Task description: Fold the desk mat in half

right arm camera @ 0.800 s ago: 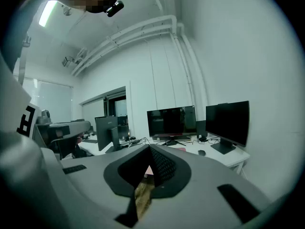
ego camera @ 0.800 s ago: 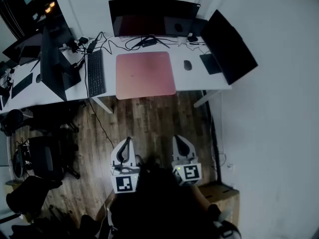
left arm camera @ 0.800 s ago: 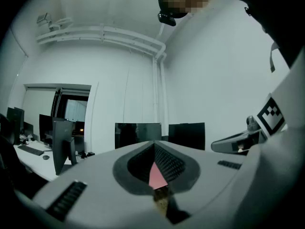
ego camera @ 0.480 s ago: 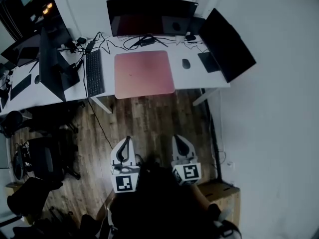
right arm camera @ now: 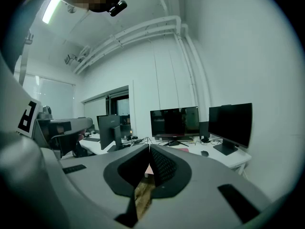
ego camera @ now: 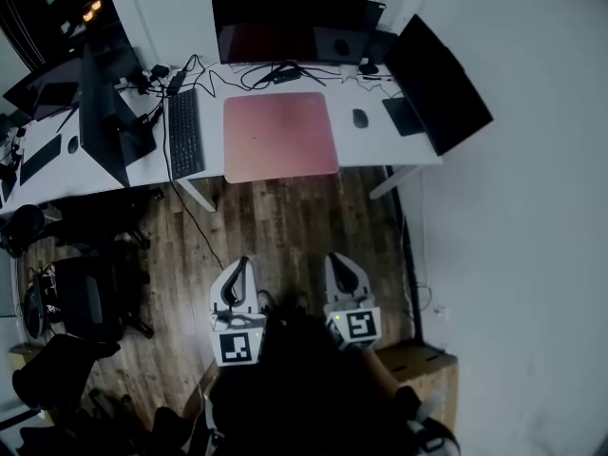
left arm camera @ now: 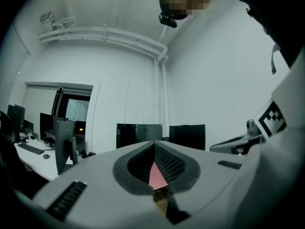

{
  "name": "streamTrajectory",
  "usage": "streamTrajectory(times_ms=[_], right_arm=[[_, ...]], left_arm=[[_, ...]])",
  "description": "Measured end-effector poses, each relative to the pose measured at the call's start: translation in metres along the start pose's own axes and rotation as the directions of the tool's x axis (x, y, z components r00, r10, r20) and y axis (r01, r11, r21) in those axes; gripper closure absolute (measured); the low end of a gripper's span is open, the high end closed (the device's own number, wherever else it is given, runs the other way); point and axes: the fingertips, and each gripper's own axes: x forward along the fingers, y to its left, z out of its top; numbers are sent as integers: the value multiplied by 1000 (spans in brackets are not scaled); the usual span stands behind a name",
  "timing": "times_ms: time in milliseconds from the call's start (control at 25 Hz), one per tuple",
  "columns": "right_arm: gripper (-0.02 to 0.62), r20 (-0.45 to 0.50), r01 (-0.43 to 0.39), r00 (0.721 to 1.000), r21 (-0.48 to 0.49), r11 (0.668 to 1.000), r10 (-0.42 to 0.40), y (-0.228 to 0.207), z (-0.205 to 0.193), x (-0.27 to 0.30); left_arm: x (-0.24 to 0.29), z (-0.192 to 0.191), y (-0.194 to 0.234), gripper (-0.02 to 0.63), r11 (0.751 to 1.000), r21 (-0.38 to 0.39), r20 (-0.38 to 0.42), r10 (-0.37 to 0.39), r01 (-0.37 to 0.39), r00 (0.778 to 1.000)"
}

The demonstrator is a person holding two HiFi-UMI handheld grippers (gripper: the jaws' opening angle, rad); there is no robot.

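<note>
The pink desk mat (ego camera: 280,136) lies top middle on the table (ego camera: 380,152), well above the left gripper (ego camera: 241,268) and right gripper (ego camera: 335,260), whose jaws are together and empty.

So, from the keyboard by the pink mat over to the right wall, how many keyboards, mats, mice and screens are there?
keyboard: 1
pink mat: 1
mouse: 1
screens: 2
Total: 5

Dim, bluish light; fisheye bending, black corners, ceiling lamp (right arm camera: 49,10) glaring.
</note>
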Motion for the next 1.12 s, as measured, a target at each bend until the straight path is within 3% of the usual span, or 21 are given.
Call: streamTrajectory(times_ms=[720,1120], right_arm=[[588,9,-52,999,-18,998,52,55,-5,39],[588,0,-163,987,-36,986,163,45,6,120]], left_arm=[[-10,-11,50,604,1000,-13,-17,12,-12,1000],[47,-14,70,604,996,-22,-28,84,-84,996]])
